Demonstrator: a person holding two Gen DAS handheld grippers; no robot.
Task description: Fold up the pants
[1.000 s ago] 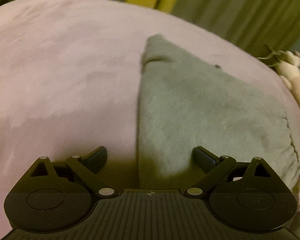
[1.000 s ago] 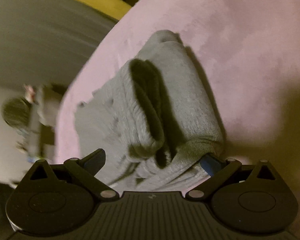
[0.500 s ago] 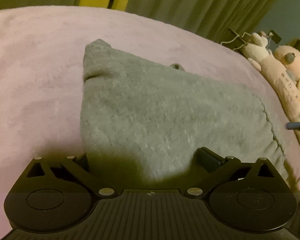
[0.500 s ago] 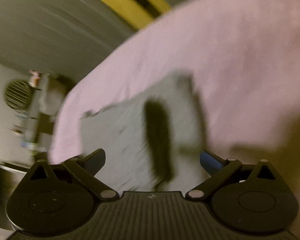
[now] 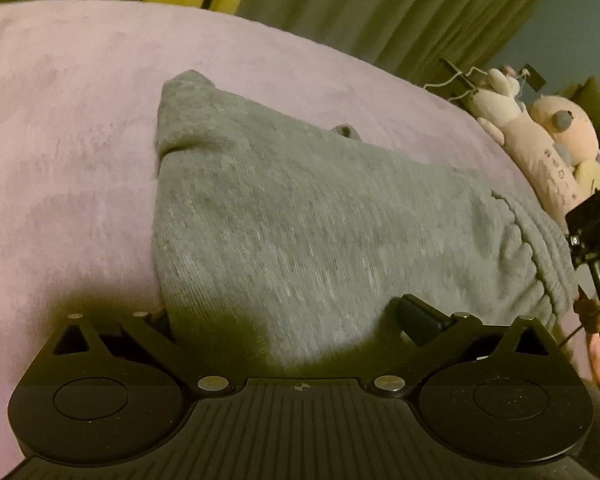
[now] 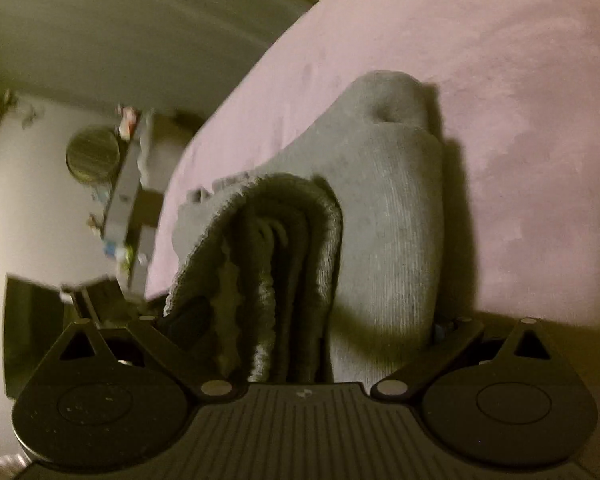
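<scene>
Grey knit pants point(image 5: 300, 216) lie folded on the pink bed point(image 5: 68, 128), a compact bundle with its waistband end toward the bed's right edge, where soft toys point(image 5: 540, 136) are lined up. The left hand-held gripper point(image 5: 292, 312) has just been spreading its jaws and now stands at its widest, straddling the near edge of the bundle: one finger is tucked at the bundle's left side, the other rests over the cloth, and neither pad seems to squeeze anything. In the right wrist view the right hand-held gripper point(image 6: 312, 320) has the stacked folds point(image 6: 276, 264) of the waistband end between its fingers; the cloth fills the gap from pad to pad, but whether the pads actually pinch it I cannot tell, since both tips are buried in fabric. The risk from here is the stack coming undone. Those layers stand on edge and look loose, so a pull from the right that catches only the outer ones would likely peel them away and let the inner folds slump open. With the left jaws merely straddling, nothing anchors the opposite end, so a drag across the soft, yielding bed could skew the bundle or slide it toward the toys at the edge.
</scene>
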